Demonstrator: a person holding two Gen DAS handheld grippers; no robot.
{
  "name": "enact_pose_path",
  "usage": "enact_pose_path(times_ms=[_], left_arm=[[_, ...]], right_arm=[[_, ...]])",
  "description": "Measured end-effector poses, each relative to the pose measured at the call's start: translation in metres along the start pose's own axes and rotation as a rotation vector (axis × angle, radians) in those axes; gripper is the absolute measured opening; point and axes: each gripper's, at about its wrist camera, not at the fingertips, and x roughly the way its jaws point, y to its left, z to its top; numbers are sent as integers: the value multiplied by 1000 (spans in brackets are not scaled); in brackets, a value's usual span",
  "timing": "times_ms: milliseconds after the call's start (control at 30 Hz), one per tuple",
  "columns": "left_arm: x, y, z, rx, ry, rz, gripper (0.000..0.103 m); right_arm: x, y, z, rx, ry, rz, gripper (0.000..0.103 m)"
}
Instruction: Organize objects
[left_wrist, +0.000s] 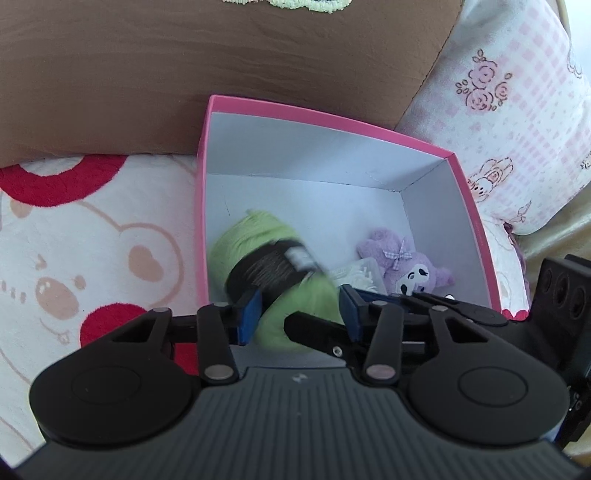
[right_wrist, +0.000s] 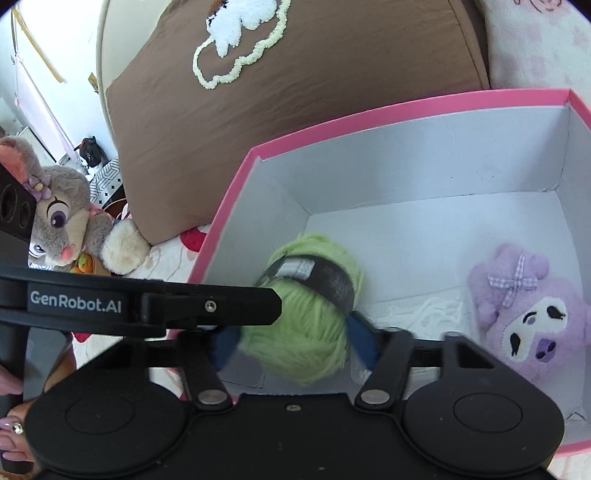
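Note:
A green yarn ball (left_wrist: 269, 258) with a black paper band lies inside the pink box (left_wrist: 332, 122), blurred as if moving. It also shows in the right wrist view (right_wrist: 314, 325), between the blue pads of my right gripper (right_wrist: 291, 339), which is open around it. My left gripper (left_wrist: 299, 314) is open too, over the box's near edge, with the yarn between its pads. A purple plush toy (left_wrist: 410, 266) lies in the box's right corner, also in the right wrist view (right_wrist: 532, 314). A white item (left_wrist: 354, 275) lies beside it.
A brown cushion (right_wrist: 295, 110) stands behind the box. A pink floral pillow (left_wrist: 517, 110) is at the right. A grey bunny plush (right_wrist: 62, 218) sits at the left on the white patterned blanket (left_wrist: 92, 240).

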Motion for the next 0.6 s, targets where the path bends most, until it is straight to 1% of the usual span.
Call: enact_pose_path(times_ms=[33, 100, 233, 367, 467, 533, 600], left_arm=[[0, 0, 0, 0, 0, -1, 39], [1, 0, 0, -1, 2, -9, 37], [5, -2, -1, 8, 3, 11, 37], [8, -6, -3, 22, 1, 35, 38], [9, -6, -3, 16, -2, 30, 38], [8, -6, -2, 5, -15, 30, 37], [7, -5, -1, -9, -18, 33, 38]], right_arm=[[1, 0, -1, -3, 1, -1, 53], [3, 0, -2, 2, 4, 2, 47], [6, 5, -4, -24, -2, -31, 46], [11, 7, -6, -19, -3, -48, 46], [15, 16, -9, -66, -30, -112, 46], [15, 26, -12, -119, -78, -175, 46], [15, 29, -13, -150, -84, -187, 46]])
